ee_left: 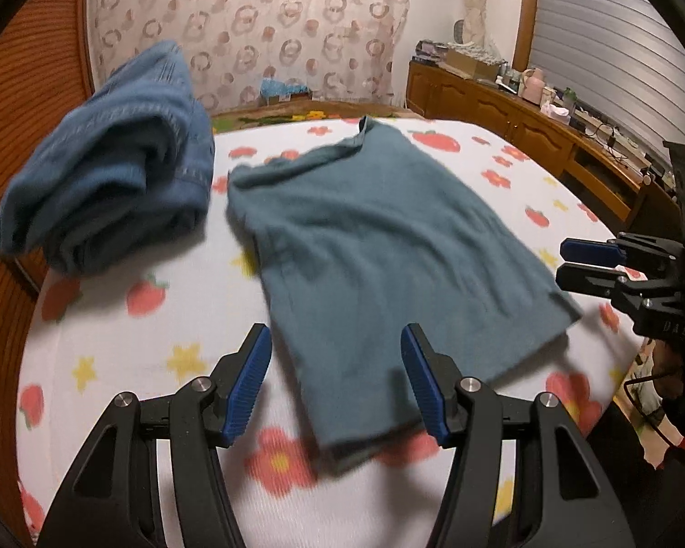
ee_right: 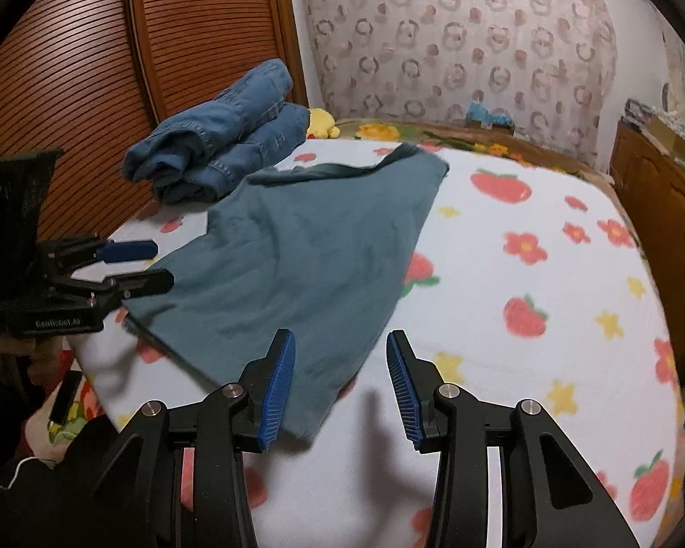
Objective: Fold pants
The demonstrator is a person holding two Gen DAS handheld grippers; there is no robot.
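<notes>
Strawberry-print bed (ee_left: pixel 169 333) — teal pants (ee_left: pixel 379 246) lie flat; left tongs (ee_left: pixel 335 381) and right tongs (ee_right: pixel 340 386) gape, empty.

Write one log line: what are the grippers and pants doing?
left gripper: open, empty | right gripper: open, empty | teal pants: lying on bed

Bedroom: bed (ee_right: pixel 548 365) under a fruit-and-flower print cover, patterned curtain (ee_right: pixel 456 45) behind, slatted wooden panel (ee_right: pixel 91 68) left, cluttered wooden sideboard (ee_left: pixel 502 105) right.
</notes>
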